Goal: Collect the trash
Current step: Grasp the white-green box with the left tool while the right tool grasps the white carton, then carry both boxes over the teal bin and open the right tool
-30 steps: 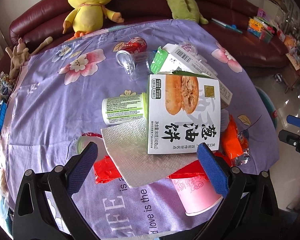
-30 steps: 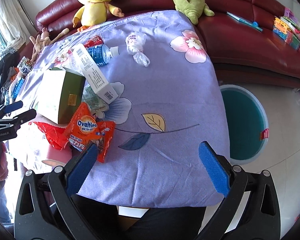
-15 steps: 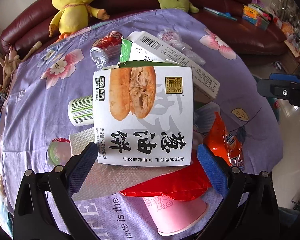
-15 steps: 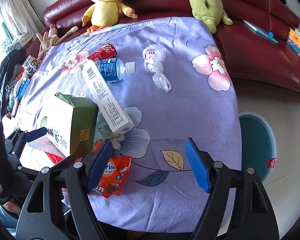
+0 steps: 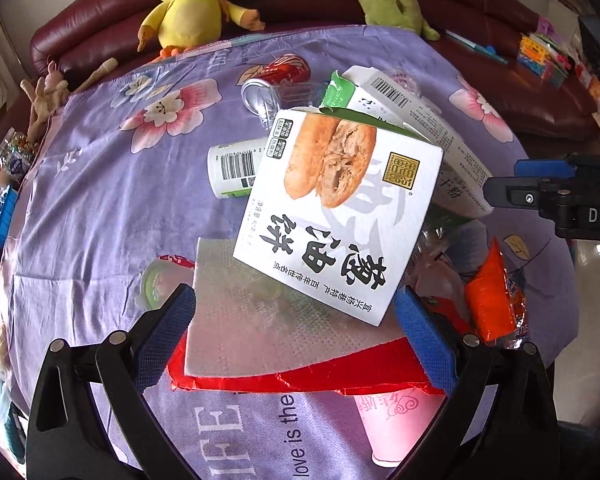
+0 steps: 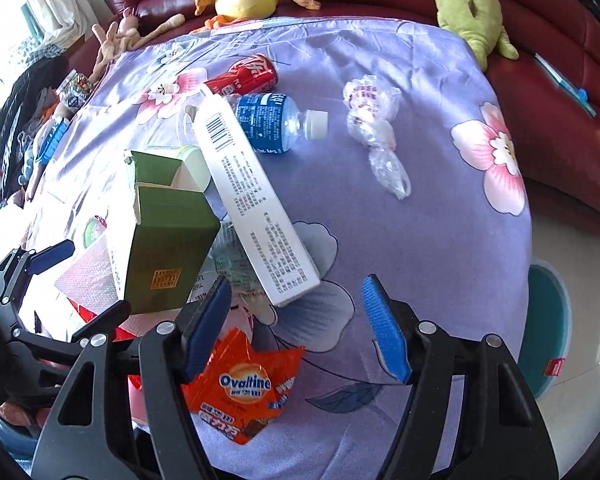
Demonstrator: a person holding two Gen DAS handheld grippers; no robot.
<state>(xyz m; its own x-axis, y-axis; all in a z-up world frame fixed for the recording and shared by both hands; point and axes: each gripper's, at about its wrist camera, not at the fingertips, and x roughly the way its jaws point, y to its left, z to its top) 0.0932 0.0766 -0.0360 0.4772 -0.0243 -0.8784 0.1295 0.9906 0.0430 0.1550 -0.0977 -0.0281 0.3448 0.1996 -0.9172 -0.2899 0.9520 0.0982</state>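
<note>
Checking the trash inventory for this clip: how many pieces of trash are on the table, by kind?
Boxes: 2 (pancake box, long white box)
Drink containers: 3 (red can, water bottle, white-green container)
Wrappers: 3 (Ovaltine packet, red wrapper, clear bag)
Cups: 2 (pink cup, small lidded cup)
Napkin: 1
Total: 11

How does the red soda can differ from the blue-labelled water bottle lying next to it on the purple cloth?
The red soda can is opaque metal with white lettering; the water bottle is clear plastic with a blue label. The can shows its open silver end, while the bottle has its white cap on. The can lies farther back toward the sofa, the bottle nearer the long white carton, which overlaps its end. Both are drink containers lying on their sides, untouched by either gripper.
</note>
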